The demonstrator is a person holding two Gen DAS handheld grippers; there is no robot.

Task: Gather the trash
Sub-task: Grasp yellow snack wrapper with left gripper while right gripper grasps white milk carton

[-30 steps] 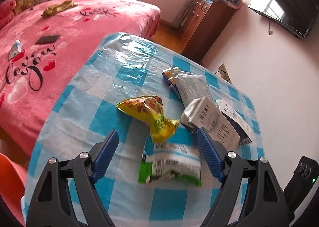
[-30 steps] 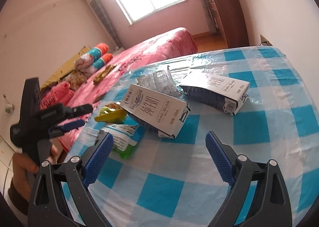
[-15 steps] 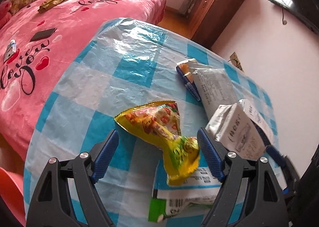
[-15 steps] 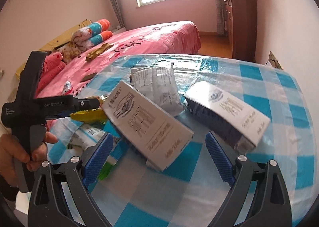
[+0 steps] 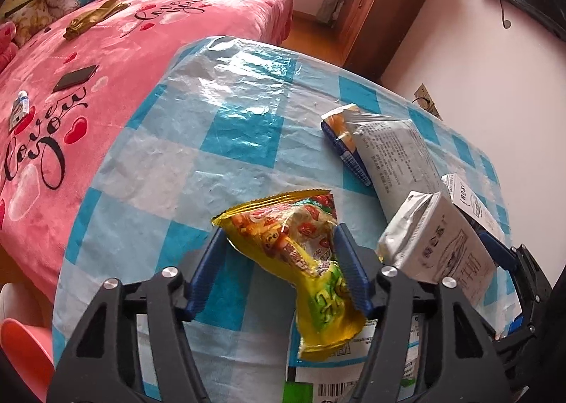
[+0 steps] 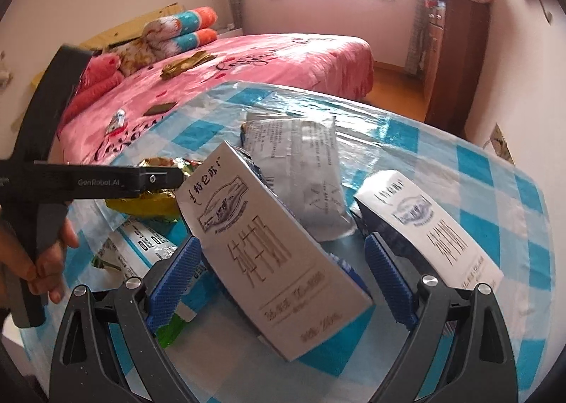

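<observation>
A crumpled yellow snack bag (image 5: pixel 297 258) lies on the blue-checked tablecloth (image 5: pixel 226 127), between the blue pads of my left gripper (image 5: pixel 281 266), whose jaws are partly closed around it; the right pad touches it, the left stands just off. A white milk carton (image 6: pixel 265 243) lies tilted between the open pads of my right gripper (image 6: pixel 283 282), neither pad pressing it. It also shows in the left wrist view (image 5: pixel 438 247). A second carton (image 6: pixel 431 222), a grey pouch (image 6: pixel 300 166) and a green-and-white wrapper (image 6: pixel 141 251) lie around them.
A pink bed (image 5: pixel 70 84) with a phone (image 5: pixel 75 78) runs along the table's left side. A wooden cabinet (image 5: pixel 382 10) stands beyond the table. A red stool (image 5: pixel 21 353) is at the near left. The left gripper's body (image 6: pixel 88 180) crosses the right view.
Both grippers moved forward and down onto the trash. My left jaws narrowed around the yellow bag. The tilted carton now sits between my right pads.
</observation>
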